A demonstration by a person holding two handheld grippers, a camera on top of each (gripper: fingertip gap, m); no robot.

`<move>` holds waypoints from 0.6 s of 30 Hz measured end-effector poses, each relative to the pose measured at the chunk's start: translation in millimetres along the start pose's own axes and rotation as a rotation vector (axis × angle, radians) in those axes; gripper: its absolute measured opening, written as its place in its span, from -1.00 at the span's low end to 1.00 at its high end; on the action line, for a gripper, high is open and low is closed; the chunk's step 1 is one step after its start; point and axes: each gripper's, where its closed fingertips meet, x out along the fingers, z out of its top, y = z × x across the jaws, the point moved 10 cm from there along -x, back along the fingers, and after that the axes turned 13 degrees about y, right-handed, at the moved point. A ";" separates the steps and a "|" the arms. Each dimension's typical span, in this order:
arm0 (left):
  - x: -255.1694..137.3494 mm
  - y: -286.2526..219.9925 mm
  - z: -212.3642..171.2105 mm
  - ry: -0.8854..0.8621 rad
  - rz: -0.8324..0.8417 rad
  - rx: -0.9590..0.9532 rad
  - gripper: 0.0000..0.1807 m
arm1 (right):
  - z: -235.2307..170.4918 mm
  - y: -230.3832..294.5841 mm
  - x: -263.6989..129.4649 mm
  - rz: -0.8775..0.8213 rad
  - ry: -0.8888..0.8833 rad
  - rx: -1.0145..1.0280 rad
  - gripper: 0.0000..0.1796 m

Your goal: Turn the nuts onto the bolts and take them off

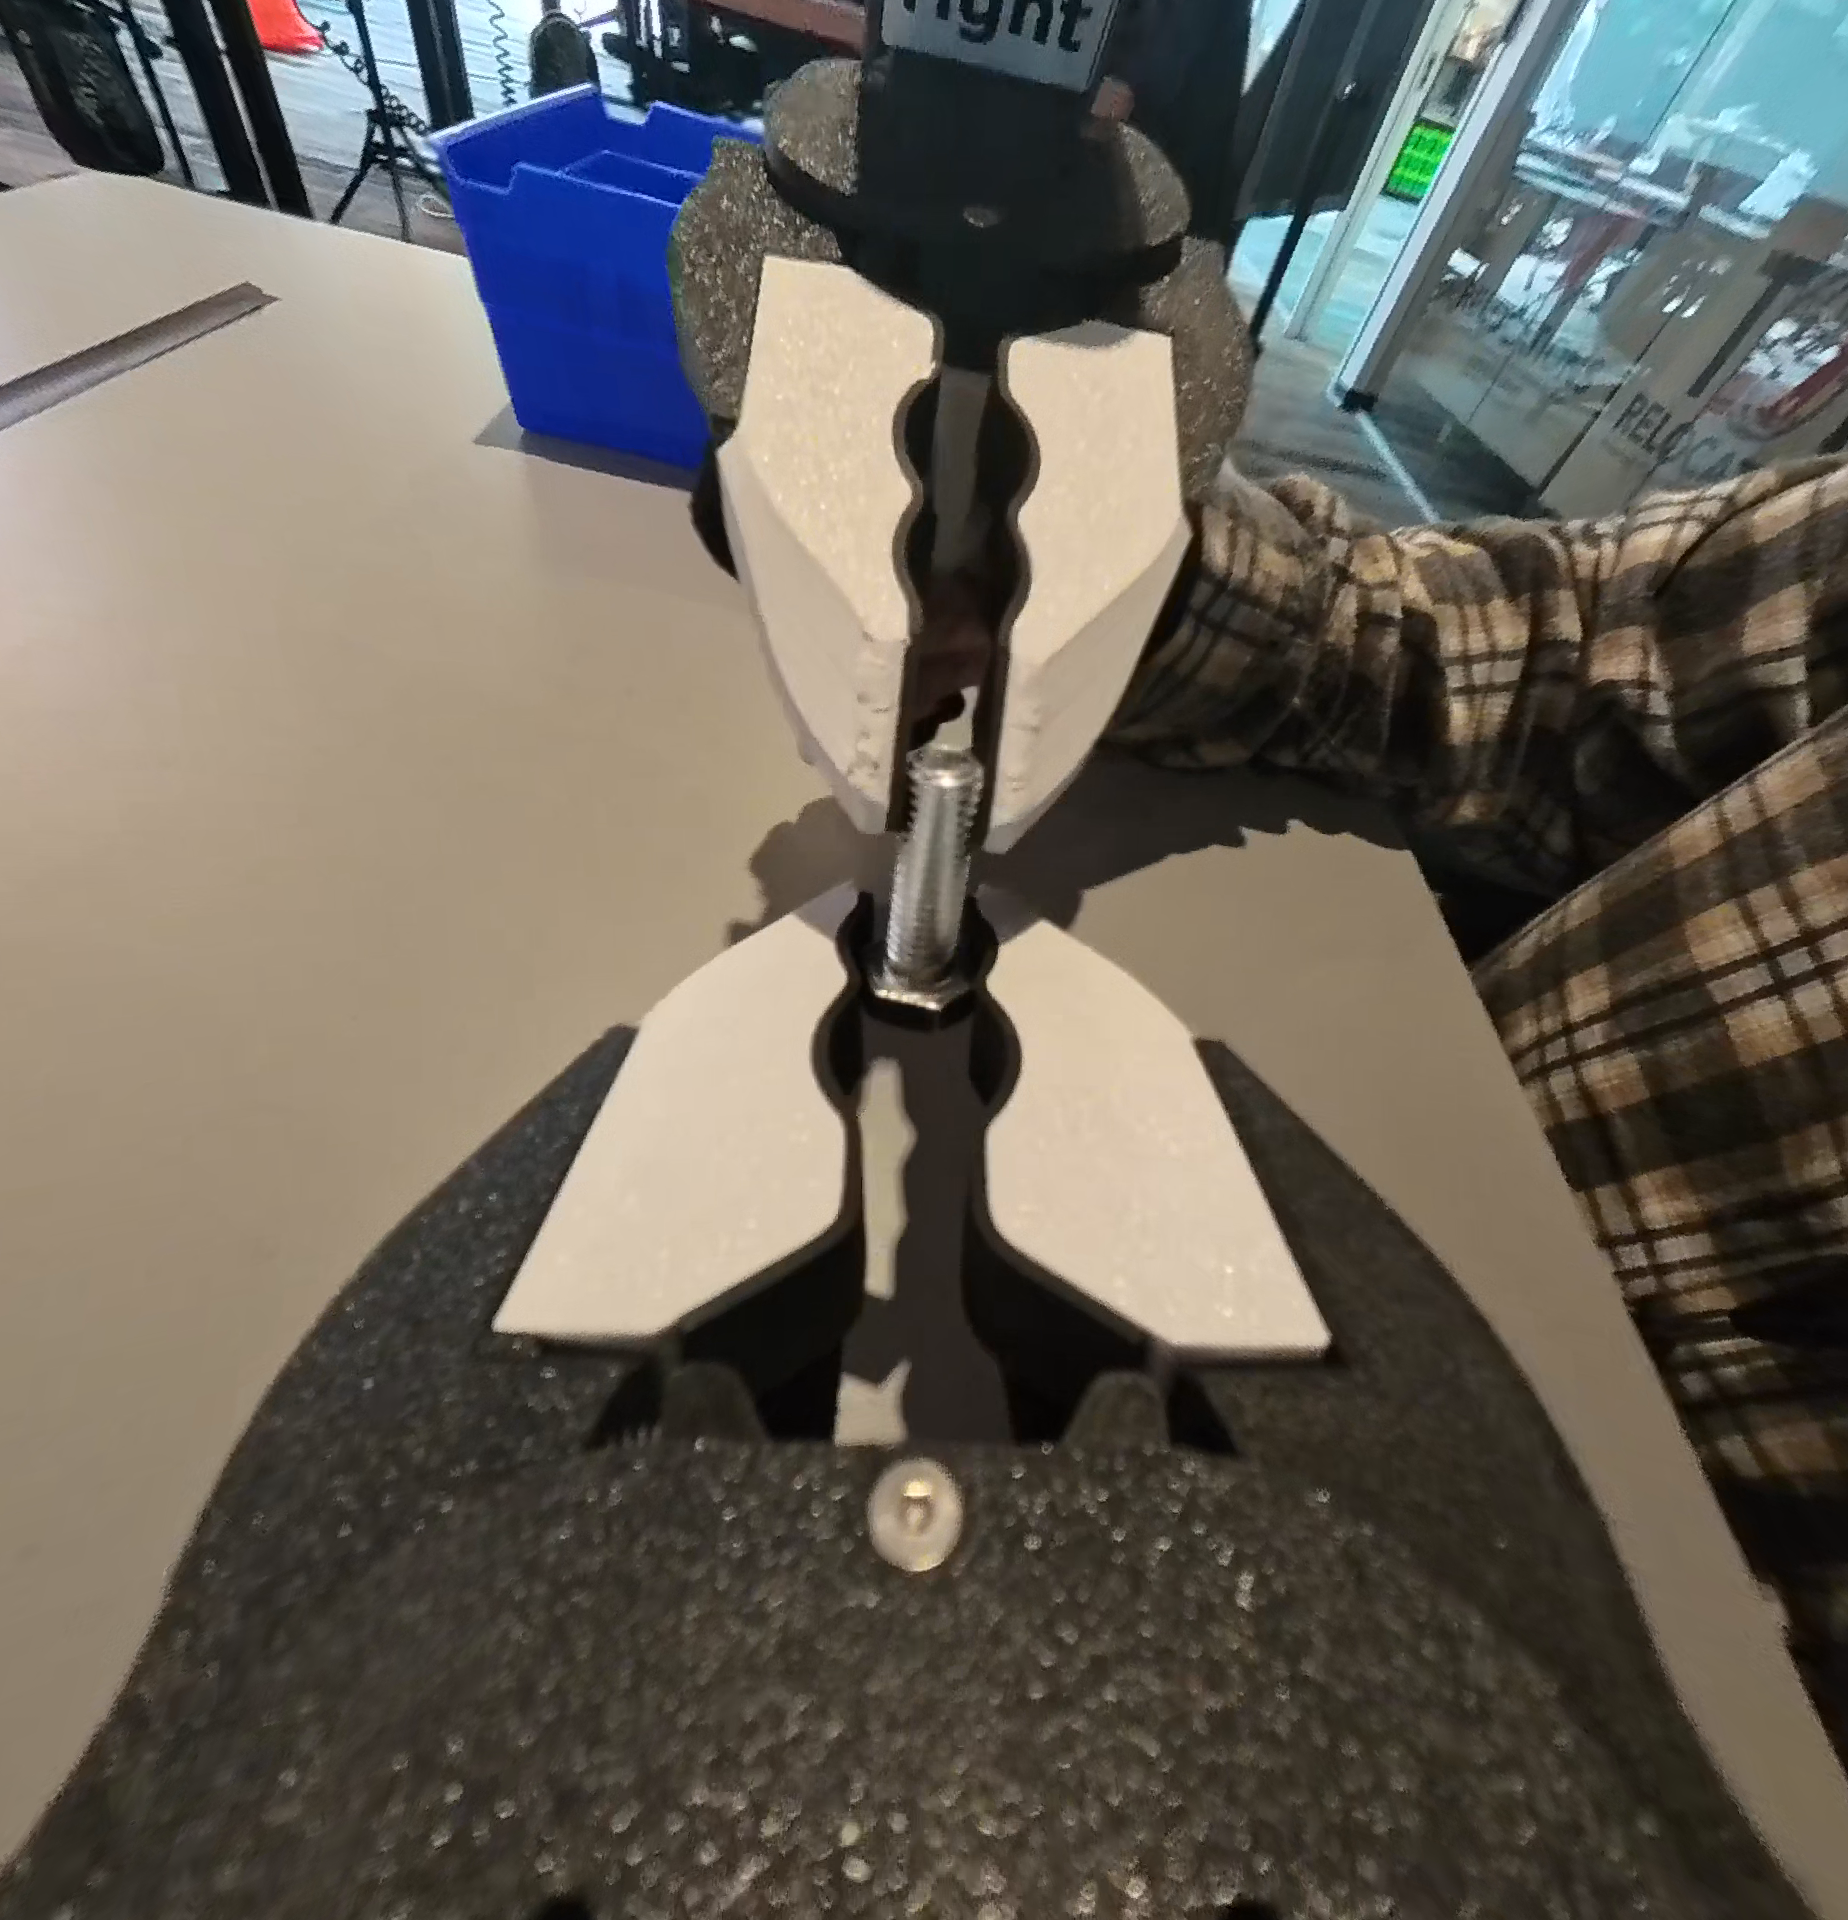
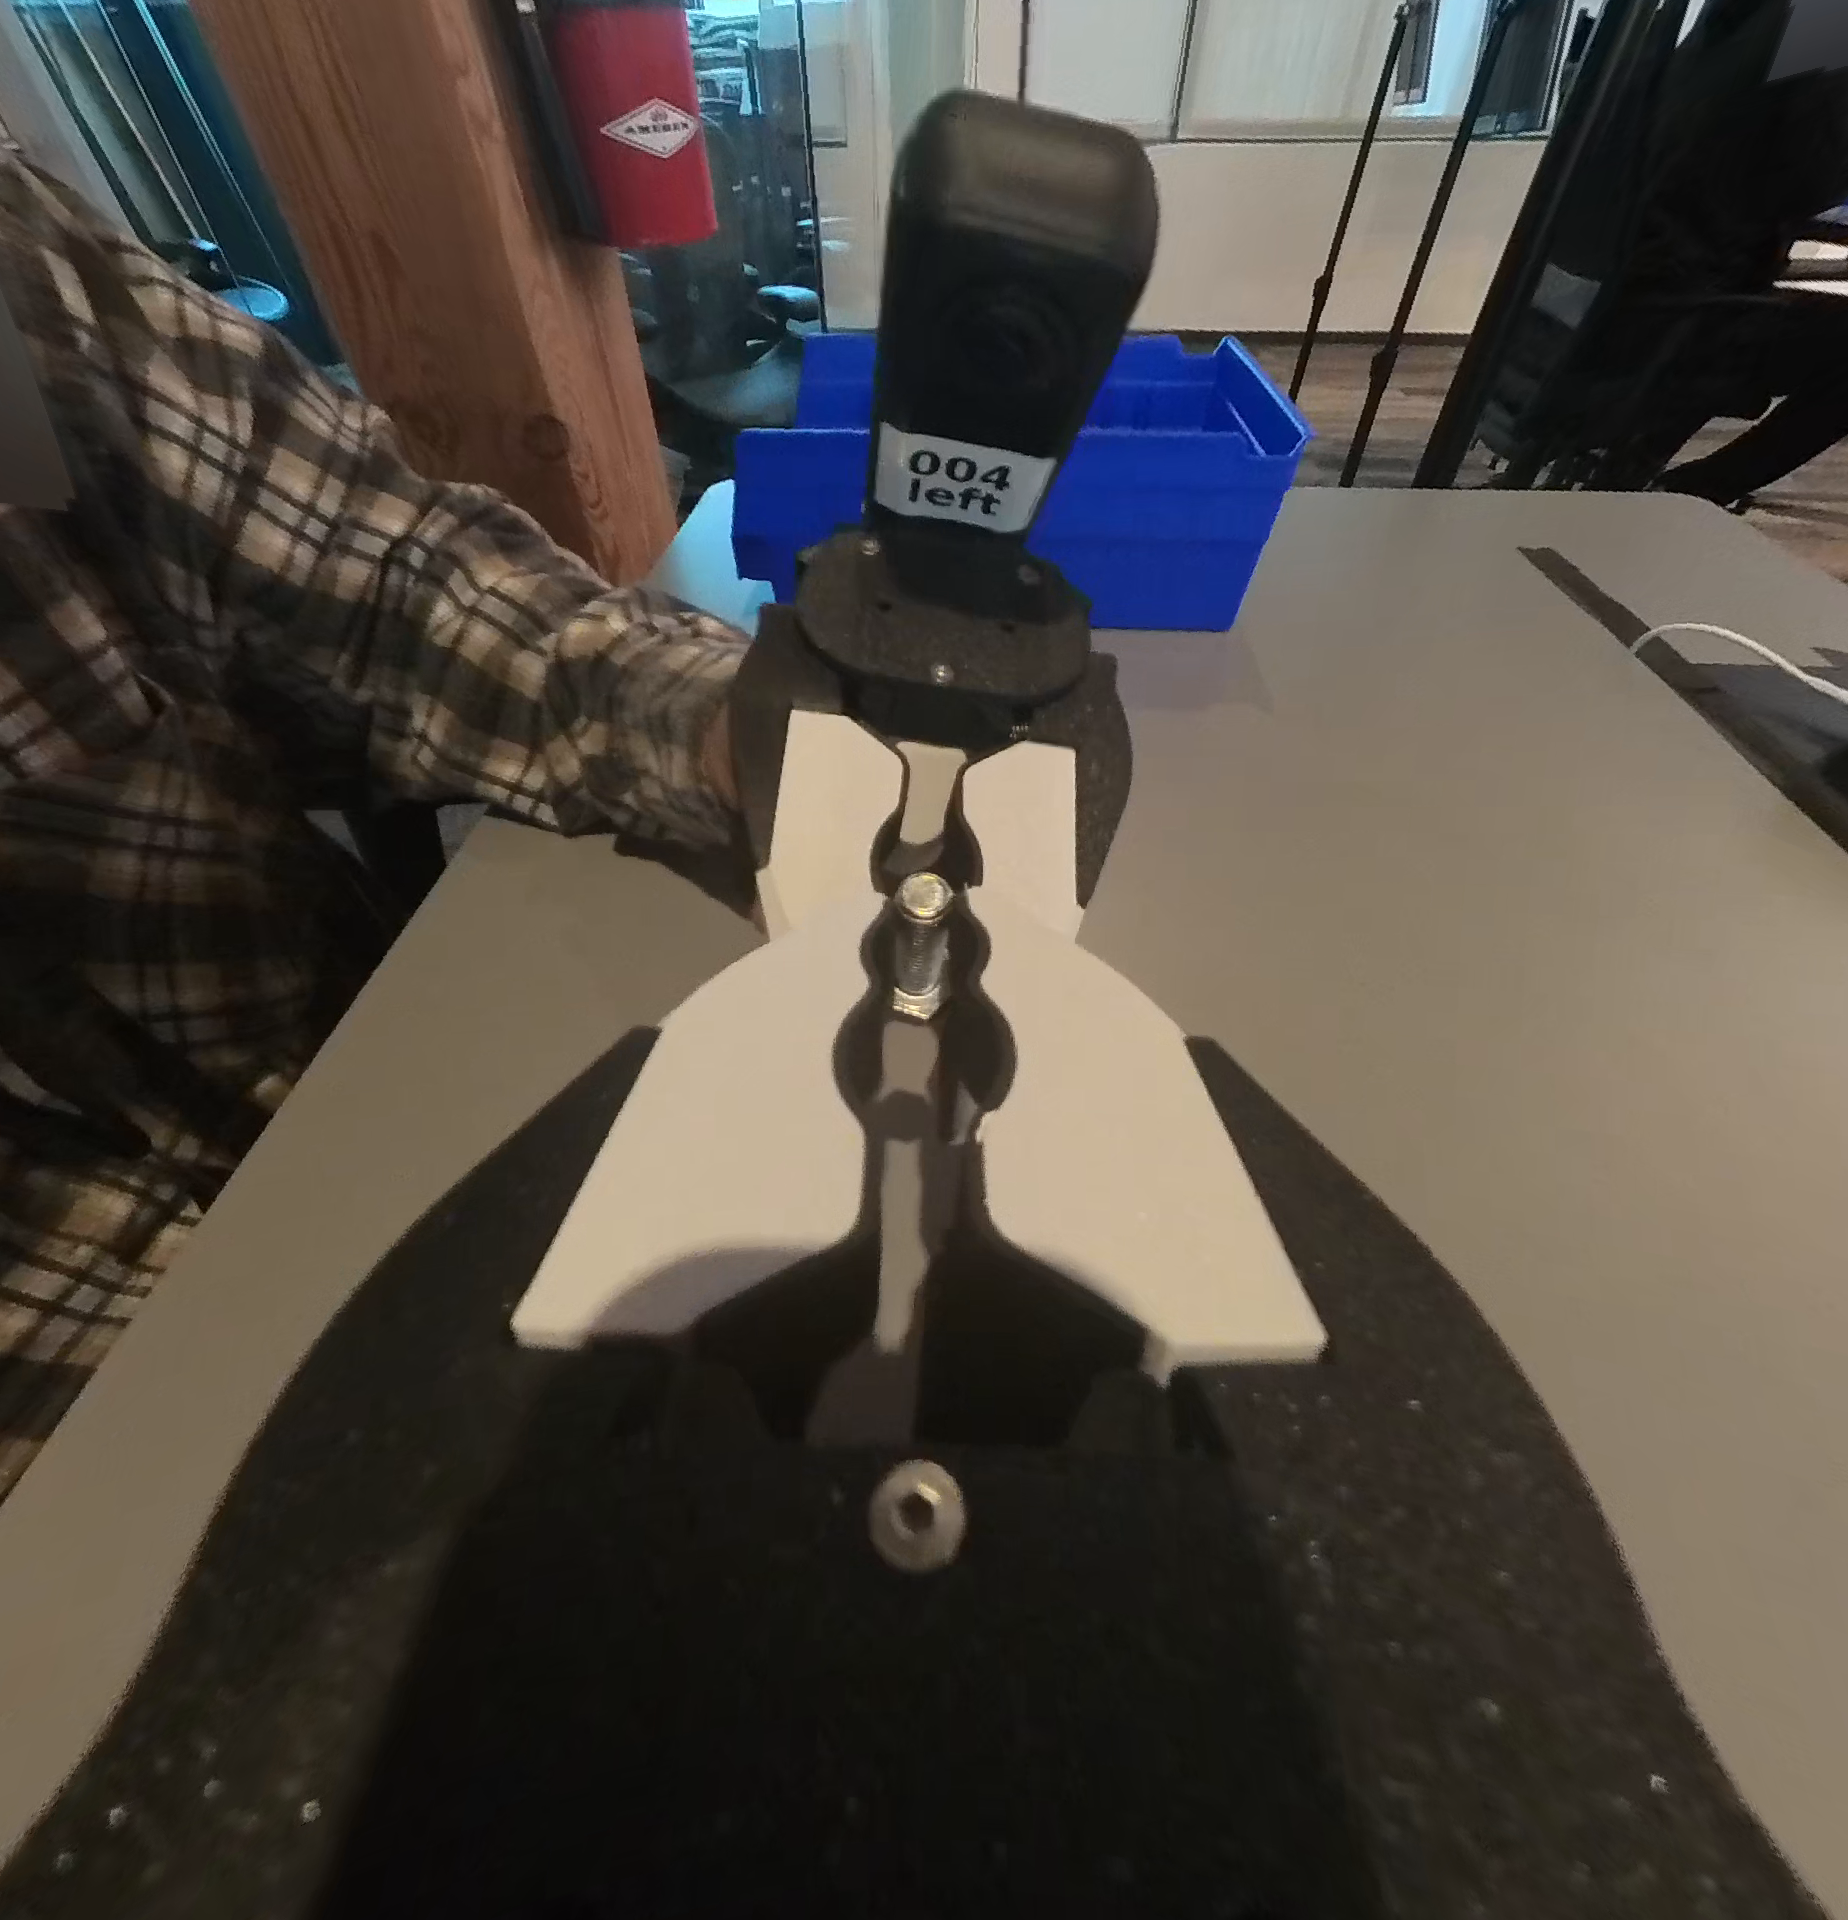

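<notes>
In the left wrist view, the left gripper (image 1: 920, 987) was clamped on the nut (image 1: 918, 995), the bolt (image 1: 932, 868) running straight ahead into the closed right gripper (image 1: 946, 821). In the right wrist view, the same bolt (image 2: 918, 954) lay along both grippers' shared axis, above the table (image 2: 1419, 935), its end seemingly pinched by the right gripper (image 2: 915, 1023).

A silver threaded bolt (image 1: 925, 868) is lying almost level, its shaft pointing toward twelve o'clock in the left wrist view. A silver hex nut (image 1: 917, 985) (threaded on) is sitting at its six o'clock end.
</notes>
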 end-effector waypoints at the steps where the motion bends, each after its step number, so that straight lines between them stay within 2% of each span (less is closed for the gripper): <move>1: -0.5 -0.3 0.5 0.007 0.015 0.008 -0.84 | -0.4 -0.5 0.2 0.000 -0.010 -0.001 -0.91; 3: -2.1 -0.6 1.5 0.002 0.029 0.012 -0.84 | -1.1 -1.7 -0.1 0.003 -0.038 0.007 -0.90; 6: -5.4 0.2 2.5 -0.022 0.027 0.003 -0.84 | -2.5 -5.2 -3.5 -0.054 -0.069 0.020 -0.67; 9: -20.6 8.3 2.0 -0.043 0.084 -0.002 -0.84 | -5.4 -8.1 -11.5 -0.083 -0.078 0.042 -0.66; 14: -73.6 41.8 -17.5 -0.084 0.293 -0.053 -0.84 | -17.5 -10.3 0.3 -0.131 0.133 0.033 -0.69; 18: -96.2 61.3 -35.2 -0.178 0.331 -0.145 -0.84 | -21.9 -10.5 37.8 -0.076 0.294 0.021 -0.64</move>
